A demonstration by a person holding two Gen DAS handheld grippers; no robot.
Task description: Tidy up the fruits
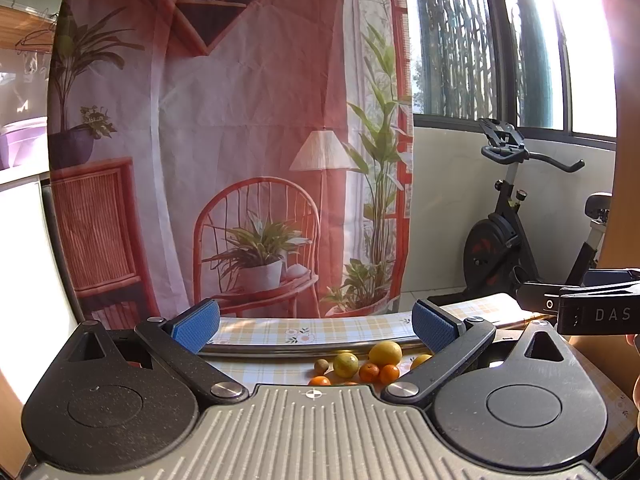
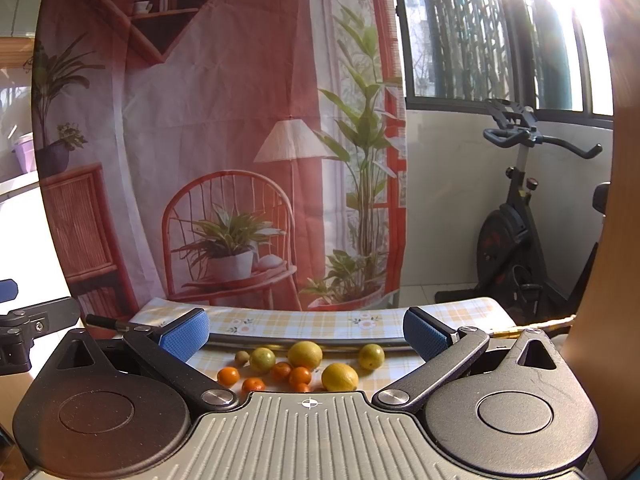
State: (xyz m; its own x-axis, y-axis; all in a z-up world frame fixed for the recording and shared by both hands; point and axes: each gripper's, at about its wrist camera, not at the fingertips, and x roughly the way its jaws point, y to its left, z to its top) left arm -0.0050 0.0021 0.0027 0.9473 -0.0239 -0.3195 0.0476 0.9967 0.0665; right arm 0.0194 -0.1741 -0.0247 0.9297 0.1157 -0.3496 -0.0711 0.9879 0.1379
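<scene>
Right wrist view shows the fruit loose on the bench [image 2: 304, 326], near its far edge, just in front of a long metal rim [image 2: 304, 342] whose nature I cannot tell. From left to right: a small brown fruit [image 2: 241, 358], a greenish-yellow lemon [image 2: 262, 360] beside it, a cluster of small oranges [image 2: 290, 376] in front, a large yellow lemon [image 2: 305, 355] behind them, another lemon [image 2: 339, 377] nearer the camera, and one more lemon [image 2: 371, 357] apart toward the right edge. Both tools hang above the near edge with pads spread wide and nothing between them: the left tool [image 1: 316, 326] and the right tool [image 2: 306, 332].

Nothing looks sorted yet, so I judge this the opening step: choosing a first fruit. The next move calls for lowering one tool over a single fruit. The lone lemon at the right looks easiest, since the clustered oranges touch and may roll when nudged.
</scene>
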